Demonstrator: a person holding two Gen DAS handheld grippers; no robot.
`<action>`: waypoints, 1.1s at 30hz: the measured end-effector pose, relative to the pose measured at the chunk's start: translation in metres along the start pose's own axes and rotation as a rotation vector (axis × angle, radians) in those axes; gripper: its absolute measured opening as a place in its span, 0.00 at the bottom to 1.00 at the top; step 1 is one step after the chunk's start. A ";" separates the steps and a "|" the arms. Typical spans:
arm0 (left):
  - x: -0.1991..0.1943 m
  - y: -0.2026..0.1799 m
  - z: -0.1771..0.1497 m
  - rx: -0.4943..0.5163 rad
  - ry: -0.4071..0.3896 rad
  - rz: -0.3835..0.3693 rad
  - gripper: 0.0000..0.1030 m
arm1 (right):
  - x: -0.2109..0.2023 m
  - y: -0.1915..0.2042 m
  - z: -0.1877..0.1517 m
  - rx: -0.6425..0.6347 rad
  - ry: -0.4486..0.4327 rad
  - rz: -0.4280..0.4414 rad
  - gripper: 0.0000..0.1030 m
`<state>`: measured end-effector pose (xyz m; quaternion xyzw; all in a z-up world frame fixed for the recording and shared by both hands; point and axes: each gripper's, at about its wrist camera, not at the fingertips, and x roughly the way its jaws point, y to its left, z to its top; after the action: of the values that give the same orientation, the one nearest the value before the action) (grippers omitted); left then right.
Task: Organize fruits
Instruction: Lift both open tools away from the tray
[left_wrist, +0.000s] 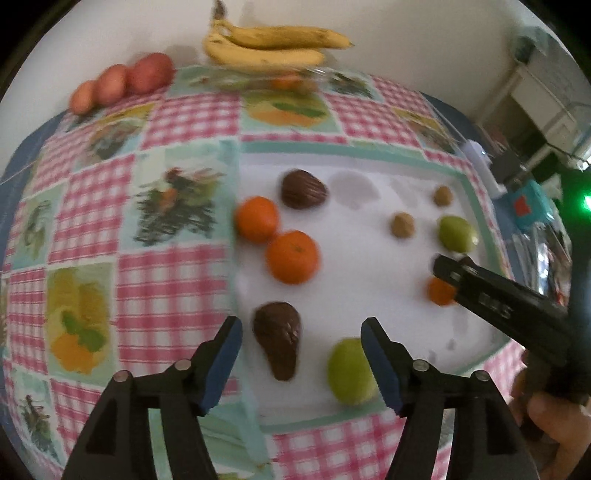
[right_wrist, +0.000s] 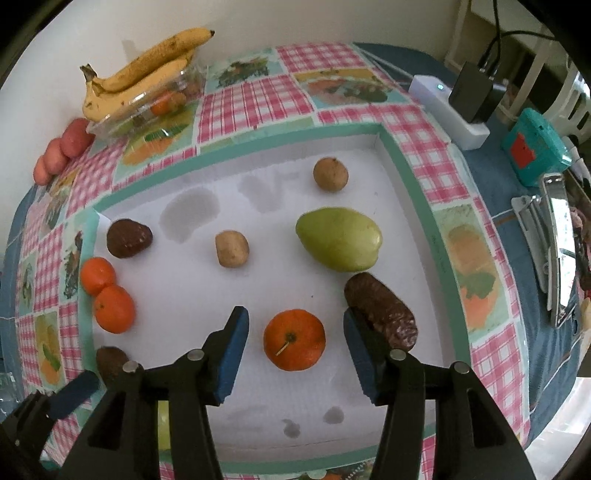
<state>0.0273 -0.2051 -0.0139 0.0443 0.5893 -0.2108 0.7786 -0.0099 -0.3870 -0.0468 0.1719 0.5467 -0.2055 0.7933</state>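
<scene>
Both grippers point steeply down over the white sheet (right_wrist: 258, 398). The left gripper (left_wrist: 301, 360) stands apart around a dark avocado (left_wrist: 277, 339), not pressing it; the right gripper (right_wrist: 295, 352) gapes around a tangerine (right_wrist: 294, 339), pads clear. Counted on the sheet: three tangerines, three avocados, two green fruits, two brown ones.

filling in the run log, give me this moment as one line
left gripper: open, over dark avocado | right gripper: open, astride orange, pads clear | bananas on clear tray at back
</scene>
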 end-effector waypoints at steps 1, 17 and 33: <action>-0.001 0.004 0.001 -0.011 -0.005 0.011 0.73 | -0.002 0.000 0.001 0.001 -0.005 0.000 0.53; 0.016 0.059 0.012 -0.128 -0.058 0.255 1.00 | -0.006 0.014 -0.001 -0.058 -0.015 -0.014 0.81; 0.010 0.115 0.012 -0.249 -0.216 0.431 1.00 | -0.025 0.043 -0.009 -0.092 -0.148 -0.007 0.89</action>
<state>0.0841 -0.1078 -0.0398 0.0501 0.5011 0.0305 0.8634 -0.0035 -0.3419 -0.0240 0.1180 0.4962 -0.1950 0.8378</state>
